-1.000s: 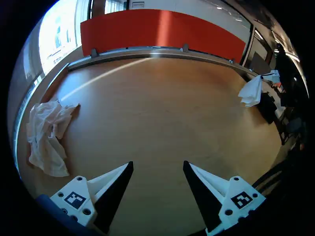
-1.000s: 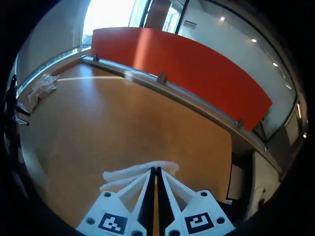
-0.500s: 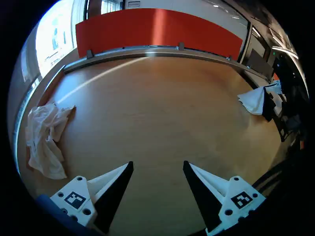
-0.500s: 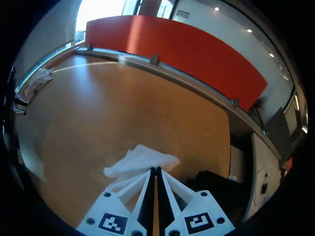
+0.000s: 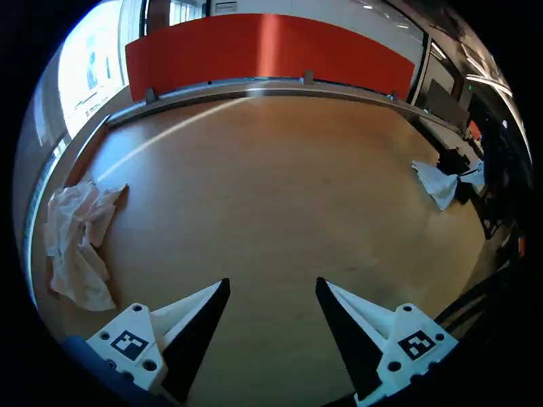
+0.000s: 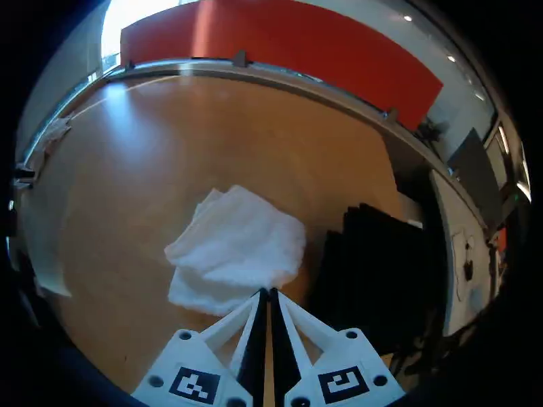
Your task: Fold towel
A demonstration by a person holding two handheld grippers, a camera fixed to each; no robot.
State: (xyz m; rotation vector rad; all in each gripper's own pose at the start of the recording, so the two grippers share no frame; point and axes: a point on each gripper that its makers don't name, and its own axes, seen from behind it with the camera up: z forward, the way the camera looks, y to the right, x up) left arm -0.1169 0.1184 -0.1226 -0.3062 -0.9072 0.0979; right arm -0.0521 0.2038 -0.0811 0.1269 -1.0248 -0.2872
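Note:
A folded white towel (image 6: 237, 247) hangs over the wooden table (image 6: 156, 142) near its right edge. My right gripper (image 6: 269, 292) is shut on the towel's near edge. In the left gripper view the same folded towel (image 5: 436, 184) dangles at the far right, with the right gripper (image 5: 472, 175) behind it. A crumpled pile of white towels (image 5: 77, 247) lies at the table's left edge, and it is small and far off as the pile (image 6: 49, 132) in the right gripper view. My left gripper (image 5: 272, 281) hovers open over bare table (image 5: 271, 169), holding nothing.
An orange partition (image 5: 271, 47) on a metal rail (image 5: 271, 87) closes off the table's far side. A black object (image 6: 380, 271) stands just right of the held towel, past the table edge. Dark furniture (image 5: 499, 176) crowds the right side.
My right gripper has tipped downward and carried the folded towel lower, toward the table's right edge; the towel now hangs spread out. The left gripper has barely moved.

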